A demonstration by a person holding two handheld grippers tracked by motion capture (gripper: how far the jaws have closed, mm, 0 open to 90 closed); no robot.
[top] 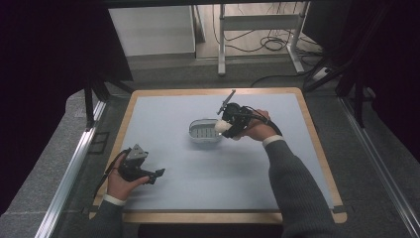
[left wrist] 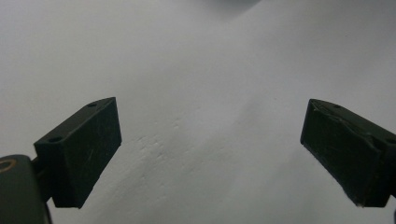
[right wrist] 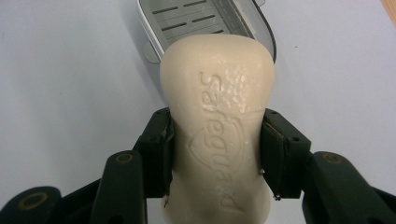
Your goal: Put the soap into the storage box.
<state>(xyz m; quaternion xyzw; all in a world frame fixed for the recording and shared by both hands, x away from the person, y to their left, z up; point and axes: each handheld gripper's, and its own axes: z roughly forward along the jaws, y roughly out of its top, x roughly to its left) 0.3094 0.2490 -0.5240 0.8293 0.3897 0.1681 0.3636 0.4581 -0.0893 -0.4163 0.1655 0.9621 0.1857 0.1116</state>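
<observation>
Soap [right wrist: 217, 126] is sitting clamped in the right tongs [right wrist: 217, 154] at the dish [right wrist: 205, 21] edge; the left tongs [left wrist: 210, 154] are gaping empty over bare bench [top: 208, 168].

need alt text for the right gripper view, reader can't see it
A cream bar of soap stamped "Safeguard" is clamped at its waist between the right gripper and its two black jaws. Beyond the bar's far end lies a slotted grey soap dish on the pale blue table.

One legible marking: the brand "Safeguard", embossed lengthwise above a shield emblem on the cream soap bar [right wrist: 217, 135], just before the soap dish [right wrist: 205, 23]
</observation>
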